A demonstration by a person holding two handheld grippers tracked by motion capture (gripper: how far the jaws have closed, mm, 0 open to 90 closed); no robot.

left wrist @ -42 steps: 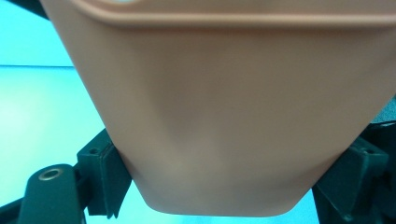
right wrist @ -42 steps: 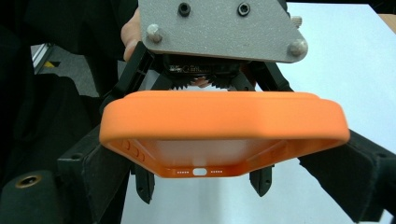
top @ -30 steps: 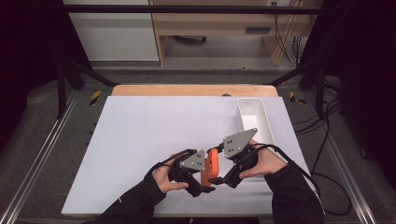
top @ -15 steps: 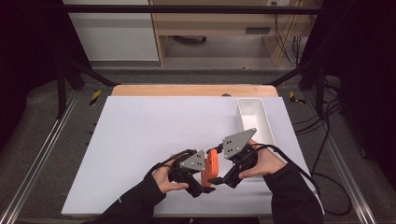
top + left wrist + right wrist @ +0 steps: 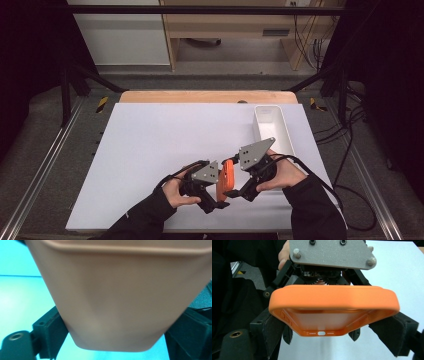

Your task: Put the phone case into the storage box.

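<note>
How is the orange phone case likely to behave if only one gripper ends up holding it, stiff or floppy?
Probably light: the orange phone case is a thin, empty shell. It may flex somewhat, since the back looks thin inside a thicker rim. The right gripper clamps its sides; the rubbery-looking surface should resist slipping. The left gripper, jaws just widened, sits at the other end.

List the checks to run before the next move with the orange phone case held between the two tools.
1. Right tool gripping the phone case: ok, its jaws press on both sides of the case.
2. Left tool released: cannot tell. Its jaws have just been opening and the case sits between them, but whether the pads press on it is unclear.
3. Tray ready to take something: ok, nothing seen inside it.
4. Table between case and tray: ok, no loose thing lies there.
5. Case undamaged: ok, the rim looks whole in the right gripper view.
</note>
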